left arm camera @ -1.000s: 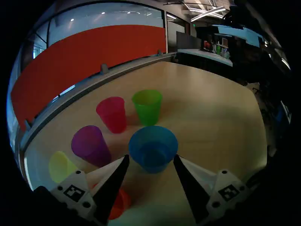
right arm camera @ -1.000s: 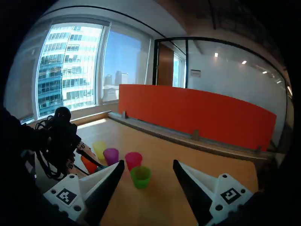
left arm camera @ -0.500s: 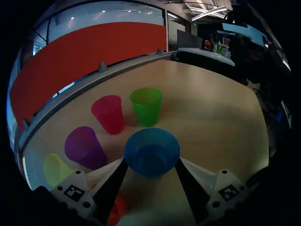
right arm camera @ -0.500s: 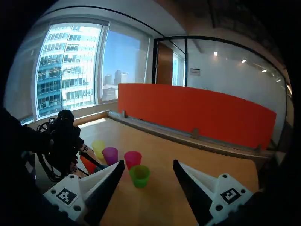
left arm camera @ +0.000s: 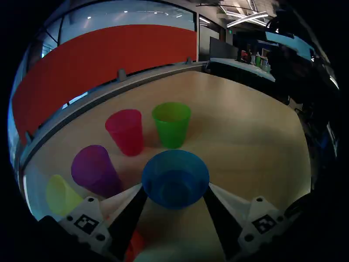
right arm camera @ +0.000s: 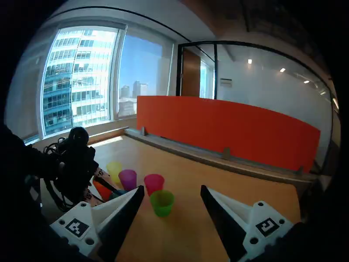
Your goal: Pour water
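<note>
Blue cup (left arm camera: 175, 179) stands upright between the jaws of the left gripper (left arm camera: 173, 187), its rim covering both fingertips. The jaws are wide and seem to meet the cup's sides, but I cannot tell whether they press on it. Outside the left jaw is a yellow cup (left arm camera: 61, 196), then a purple cup (left arm camera: 94, 170). Ahead of the jaws stand a pink cup (left arm camera: 126, 131) and a green cup (left arm camera: 171, 123), close together on the wooden table (left arm camera: 253, 131). The right gripper (right arm camera: 171, 188) has its jaws wide apart, holding nothing; the green cup lies beyond the gap, nearer the left jaw.
</note>
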`<action>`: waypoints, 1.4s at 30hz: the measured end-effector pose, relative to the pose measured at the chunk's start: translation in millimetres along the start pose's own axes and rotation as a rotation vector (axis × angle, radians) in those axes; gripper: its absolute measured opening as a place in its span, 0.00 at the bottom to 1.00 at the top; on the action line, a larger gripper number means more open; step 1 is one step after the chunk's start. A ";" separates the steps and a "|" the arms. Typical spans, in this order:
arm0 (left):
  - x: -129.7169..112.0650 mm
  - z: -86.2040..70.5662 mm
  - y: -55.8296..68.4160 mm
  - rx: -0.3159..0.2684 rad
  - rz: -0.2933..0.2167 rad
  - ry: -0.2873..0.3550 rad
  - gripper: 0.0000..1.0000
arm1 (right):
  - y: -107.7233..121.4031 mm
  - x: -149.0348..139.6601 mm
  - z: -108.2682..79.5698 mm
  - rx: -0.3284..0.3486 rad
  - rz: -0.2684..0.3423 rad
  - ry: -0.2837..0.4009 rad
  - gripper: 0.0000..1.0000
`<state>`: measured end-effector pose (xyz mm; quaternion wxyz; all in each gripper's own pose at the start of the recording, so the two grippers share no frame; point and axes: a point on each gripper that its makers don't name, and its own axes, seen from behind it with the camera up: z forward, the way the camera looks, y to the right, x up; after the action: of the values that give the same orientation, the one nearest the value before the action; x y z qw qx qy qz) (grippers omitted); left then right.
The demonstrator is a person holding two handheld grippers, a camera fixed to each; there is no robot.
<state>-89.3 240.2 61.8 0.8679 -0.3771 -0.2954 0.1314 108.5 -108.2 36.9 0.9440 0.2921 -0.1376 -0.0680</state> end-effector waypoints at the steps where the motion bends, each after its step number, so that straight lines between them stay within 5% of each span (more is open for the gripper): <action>1: 0.2 -0.1 0.3 -0.001 -0.004 0.002 0.84 | 0.3 0.0 -0.2 -0.001 -0.001 0.000 1.00; 18: 4.0 -15.4 5.2 -0.007 0.021 0.033 0.83 | -1.3 4.2 -0.2 -0.003 -0.006 0.003 1.00; 42: 75.5 -98.7 -23.8 0.075 0.039 0.258 0.83 | -4.4 11.4 -7.2 -0.008 -0.012 0.020 1.00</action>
<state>31.0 201.1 57.0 0.9094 -0.3638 -0.1690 0.1095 121.3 -110.3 31.3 0.9460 0.2900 -0.1261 -0.0714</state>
